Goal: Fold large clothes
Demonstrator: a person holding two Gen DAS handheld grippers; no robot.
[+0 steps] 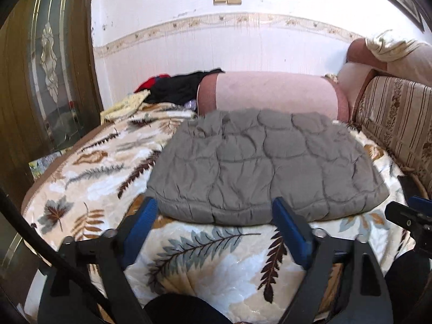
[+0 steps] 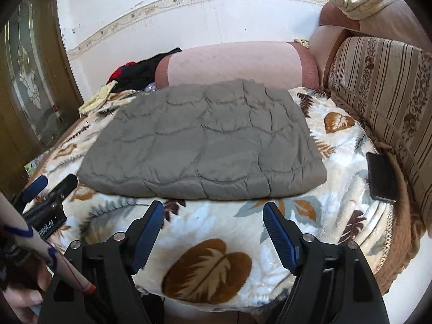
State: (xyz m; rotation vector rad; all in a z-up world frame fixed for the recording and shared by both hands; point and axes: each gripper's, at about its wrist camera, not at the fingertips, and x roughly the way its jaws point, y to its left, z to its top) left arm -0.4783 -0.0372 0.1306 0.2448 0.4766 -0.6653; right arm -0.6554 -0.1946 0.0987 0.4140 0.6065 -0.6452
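Note:
A grey quilted jacket (image 1: 264,164) (image 2: 205,145) lies folded into a thick flat rectangle on the leaf-patterned blanket (image 1: 210,253) (image 2: 210,243). My left gripper (image 1: 216,202) hangs open just short of the jacket's near edge, blue pads wide apart with nothing between them. My right gripper (image 2: 213,206) also stands open, a little back from the same edge, and holds nothing. The left gripper (image 2: 48,189) shows at the left edge of the right wrist view. The right gripper (image 1: 413,213) shows at the right edge of the left wrist view.
A pink bolster (image 1: 270,91) (image 2: 232,62) lies behind the jacket. Dark and red clothes (image 1: 175,86) and a yellow cloth (image 1: 124,105) sit at the back left. A striped cushion (image 2: 378,91) lines the right side, with a black flat object (image 2: 382,176) beside it. A wooden door (image 1: 46,62) stands left.

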